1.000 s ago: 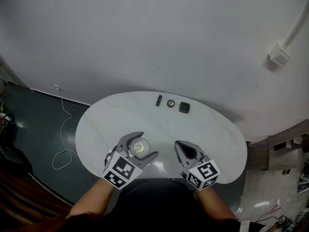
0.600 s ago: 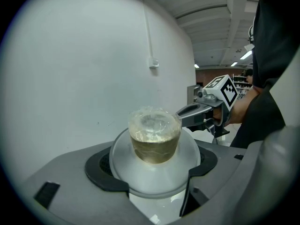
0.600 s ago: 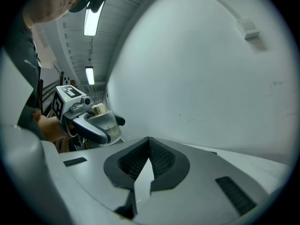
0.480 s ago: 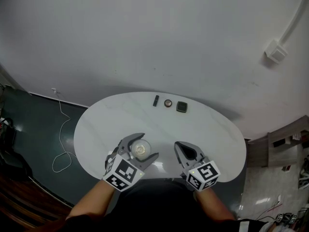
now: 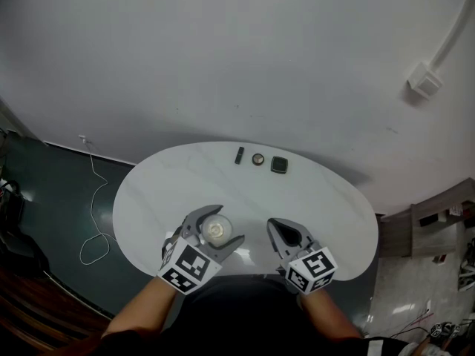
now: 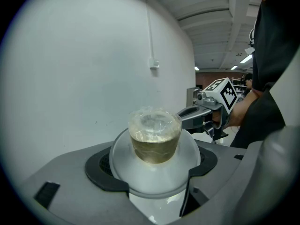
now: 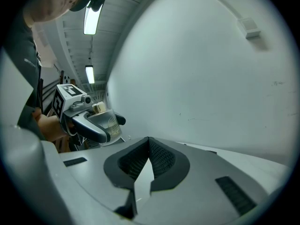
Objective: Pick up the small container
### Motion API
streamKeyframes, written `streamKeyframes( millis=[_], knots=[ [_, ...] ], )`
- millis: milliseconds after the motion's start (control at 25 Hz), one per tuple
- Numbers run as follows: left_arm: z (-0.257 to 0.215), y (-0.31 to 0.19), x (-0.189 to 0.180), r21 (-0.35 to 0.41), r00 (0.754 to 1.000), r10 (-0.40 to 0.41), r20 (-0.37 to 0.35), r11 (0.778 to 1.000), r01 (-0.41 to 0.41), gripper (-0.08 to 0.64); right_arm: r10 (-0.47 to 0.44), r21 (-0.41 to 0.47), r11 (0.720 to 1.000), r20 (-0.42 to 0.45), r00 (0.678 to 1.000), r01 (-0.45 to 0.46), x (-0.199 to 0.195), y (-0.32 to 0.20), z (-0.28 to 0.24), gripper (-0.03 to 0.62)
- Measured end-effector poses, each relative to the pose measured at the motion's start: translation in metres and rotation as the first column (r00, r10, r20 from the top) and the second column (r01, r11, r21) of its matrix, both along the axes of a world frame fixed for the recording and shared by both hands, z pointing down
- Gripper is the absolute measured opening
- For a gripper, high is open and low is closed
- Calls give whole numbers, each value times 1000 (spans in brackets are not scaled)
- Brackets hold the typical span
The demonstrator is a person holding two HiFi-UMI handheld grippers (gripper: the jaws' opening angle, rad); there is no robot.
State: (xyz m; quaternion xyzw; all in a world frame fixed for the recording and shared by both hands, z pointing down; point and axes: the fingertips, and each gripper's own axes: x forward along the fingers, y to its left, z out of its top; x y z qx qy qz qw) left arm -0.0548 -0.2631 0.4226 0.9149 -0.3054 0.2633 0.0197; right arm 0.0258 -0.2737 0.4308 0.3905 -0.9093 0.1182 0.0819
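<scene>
One small container (image 6: 155,142) grasped in left claw (image 5: 220,227), right claw (image 5: 273,225) clenched empty, three small objects (image 5: 258,159) across table (image 5: 163,184)

Table (image 5: 319,206): oval, white top with faint marbling, set against a pale wall. Far edge, in a short row, apart from one another: slim dark bar (image 5: 239,155), small round item (image 5: 257,158), dark square item (image 5: 280,165). Near edge: small container (image 5: 216,229), between the left gripper (image 5: 218,231) jaws; contact with the top cannot be determined
</scene>
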Motion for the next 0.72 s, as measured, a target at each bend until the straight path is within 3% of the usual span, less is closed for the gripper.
streamKeyframes(
  millis=[720],
  knots=[
    [0,-1,1,6,1000,6,17,1000,-6,345,-24,-7,1000,-22,999,24,-4,1,2,-5]
  ],
)
